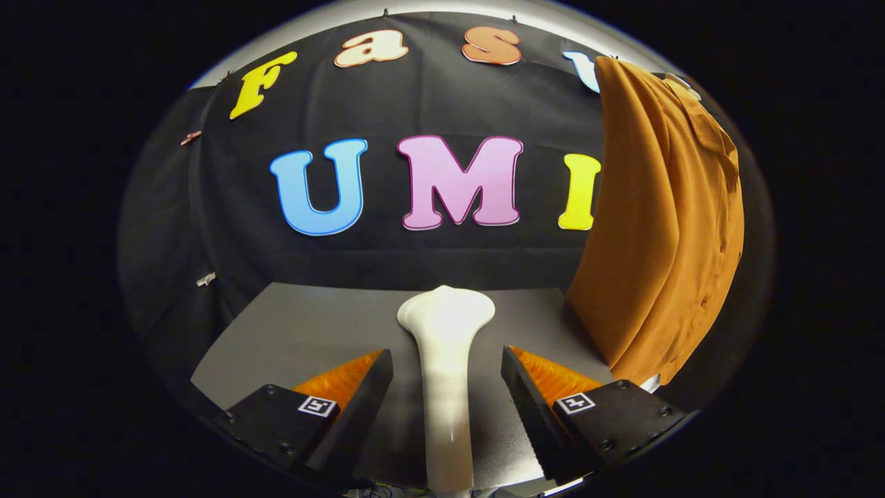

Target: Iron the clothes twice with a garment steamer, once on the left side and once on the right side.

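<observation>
White plastic steamer [446, 360] lies on the grey table [311, 325] between your gripper [447, 377] fingers, its long handle running straight along them and its wide head pointing away from you. The fingers stand open, not touching it on either side. The orange shirt [664, 228] hangs beyond, to the right.

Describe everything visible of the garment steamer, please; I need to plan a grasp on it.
The garment steamer is white, with a smooth, plastic-looking surface. A long, slim handle widens into a flared, rounded head at the far end. It lies flat on the grey table, pointing away toward the black wall. The handle sits between the fingers of the tool, which is open; neither finger touches it. The orange shirt hangs beyond and to the right, apart from it.
</observation>
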